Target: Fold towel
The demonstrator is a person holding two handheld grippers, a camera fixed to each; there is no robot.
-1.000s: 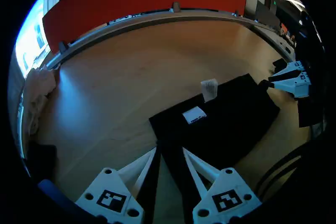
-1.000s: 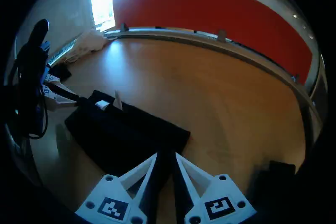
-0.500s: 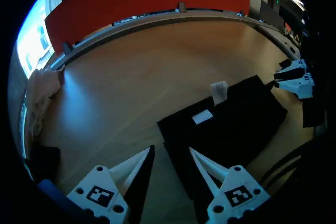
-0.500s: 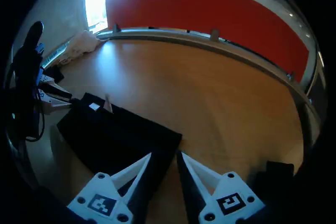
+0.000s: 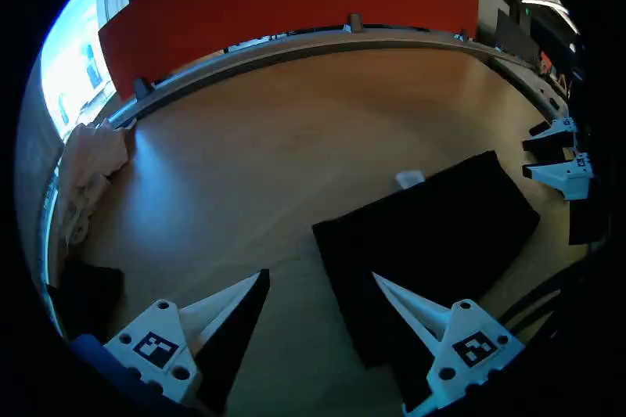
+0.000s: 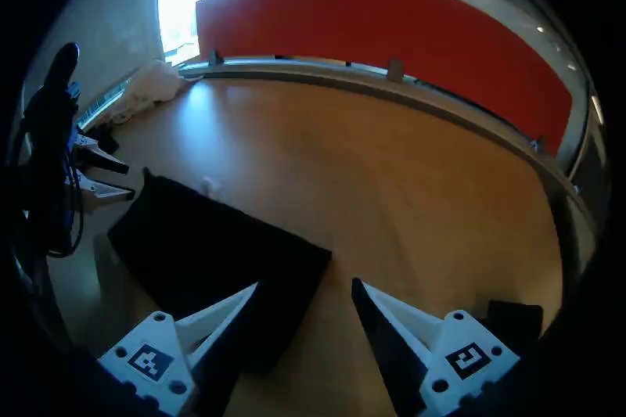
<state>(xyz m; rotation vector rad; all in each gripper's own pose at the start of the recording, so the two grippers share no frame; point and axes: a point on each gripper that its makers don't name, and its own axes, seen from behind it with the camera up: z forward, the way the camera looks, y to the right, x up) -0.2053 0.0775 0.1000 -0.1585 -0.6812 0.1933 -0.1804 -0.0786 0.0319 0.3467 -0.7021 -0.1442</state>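
Note:
A black towel lies folded flat on the wooden table, with a small white tag poking out at its far edge. My left gripper stands open at the towel's near corner, with nothing between its fingers. In the right gripper view the same towel stretches to the left, its tag at the far side. My right gripper is open over the towel's near corner, holding nothing. Each gripper appears across the towel in the other's view: the right gripper and the left gripper, both with fingers apart.
A red divider panel runs along the table's far edge behind a metal rail. A beige cloth pile lies at the far left corner. A dark object sits at the near right. A dark-sleeved hand holds the left gripper.
Both grippers were shut on the towel's near edge and have opened wide, letting it go. The towel now lies flat, and its white labels have dropped out of sight except one tag.

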